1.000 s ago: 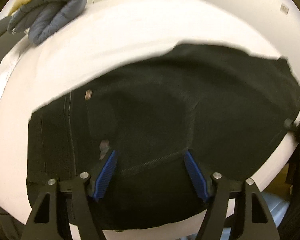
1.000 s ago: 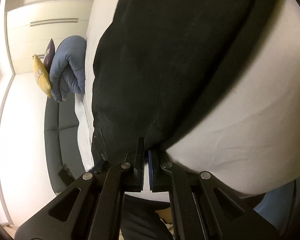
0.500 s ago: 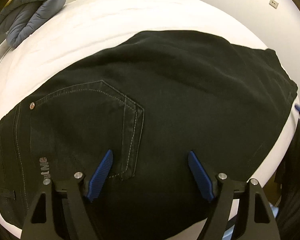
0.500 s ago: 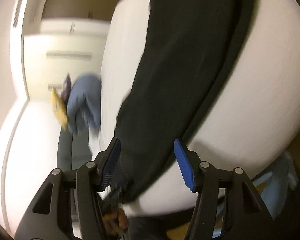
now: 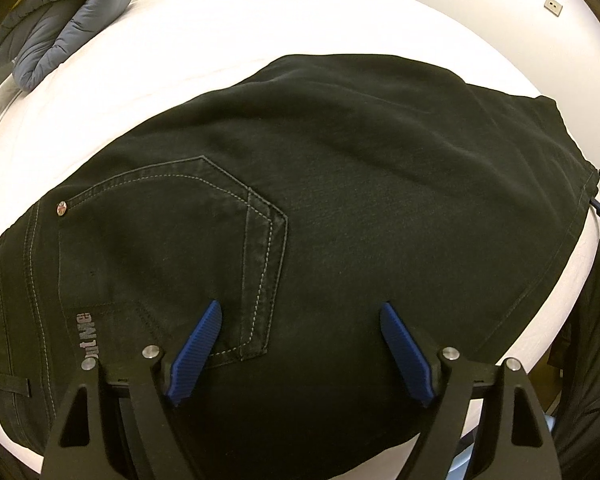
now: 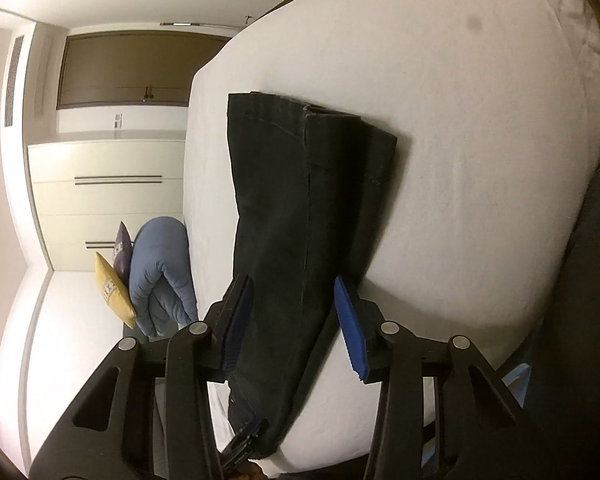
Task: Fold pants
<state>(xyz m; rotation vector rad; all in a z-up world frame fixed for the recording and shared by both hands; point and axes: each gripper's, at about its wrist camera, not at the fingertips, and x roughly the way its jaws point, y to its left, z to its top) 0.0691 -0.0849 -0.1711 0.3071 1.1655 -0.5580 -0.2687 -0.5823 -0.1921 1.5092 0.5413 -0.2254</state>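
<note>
White bed [image 5: 300, 20], black jeans [image 5: 340, 200] laid lengthwise along its near edge.
Denim looks heavy, limp, grippy; take waistband and hems. Left hand-held gripper [image 5: 300, 344] spreads wide above the back pocket [image 5: 172, 240]; right hand-held gripper [image 6: 292, 320] narrowing, both holding nothing.

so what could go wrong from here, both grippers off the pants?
1. The pants run right along the mattress edge; a careless tug could drag them off.
2. The left gripper is opening over the thick back pocket, so it may pinch only the top layer.
3. The right gripper is closing with nothing gripped between its pads; it could catch fabric by accident and rumple the fold.
</note>
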